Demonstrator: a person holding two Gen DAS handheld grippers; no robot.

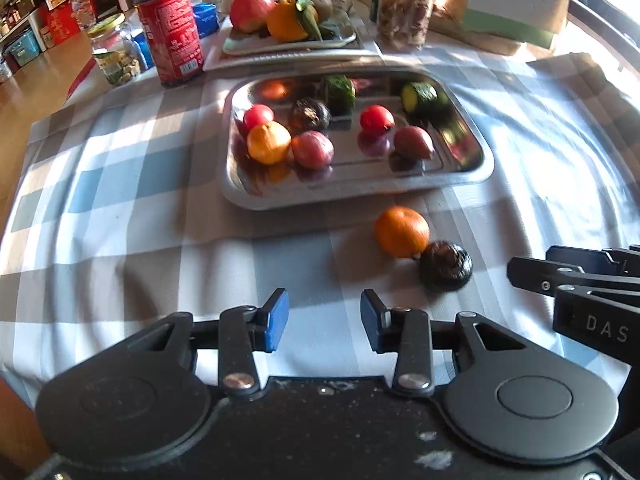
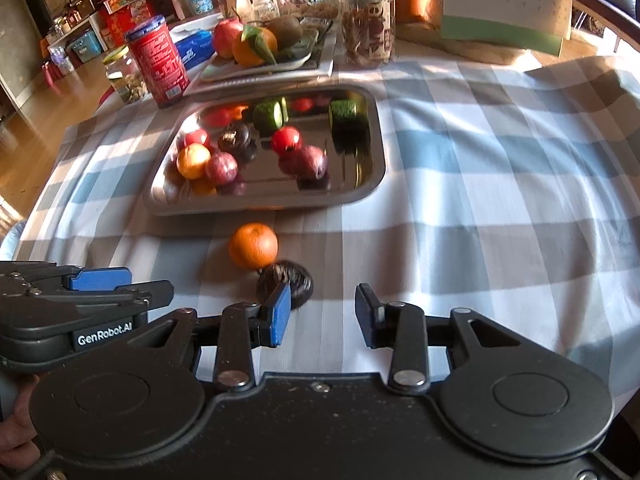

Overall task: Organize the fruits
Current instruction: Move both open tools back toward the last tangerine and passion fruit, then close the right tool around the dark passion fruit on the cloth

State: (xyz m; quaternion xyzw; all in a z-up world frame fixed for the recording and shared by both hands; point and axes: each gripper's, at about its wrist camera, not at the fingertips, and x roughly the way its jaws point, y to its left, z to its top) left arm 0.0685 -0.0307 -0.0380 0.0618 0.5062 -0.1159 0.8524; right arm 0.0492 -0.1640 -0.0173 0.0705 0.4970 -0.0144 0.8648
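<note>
An orange (image 1: 401, 232) and a dark round fruit (image 1: 446, 266) lie touching on the checked cloth, just in front of a steel tray (image 1: 352, 196). The tray holds tomatoes, a small orange, plums, a dark fruit and cucumber pieces. My left gripper (image 1: 324, 320) is open over bare cloth, left of and nearer than the two loose fruits. My right gripper (image 2: 322, 316) is open too, with nothing between its fingers. Its left pad (image 2: 280, 312) stands just in front of the dark fruit (image 2: 286, 282), and the orange (image 2: 253, 245) lies behind that. Each gripper shows at the edge of the other's view.
Behind the tray stand a red can (image 1: 170, 36), a glass jar (image 1: 112, 54), a jar of nuts (image 1: 404, 8) and a white plate (image 1: 288, 46) with an apple, an orange and a kiwi. A desk calendar (image 2: 504, 0) stands at the back right.
</note>
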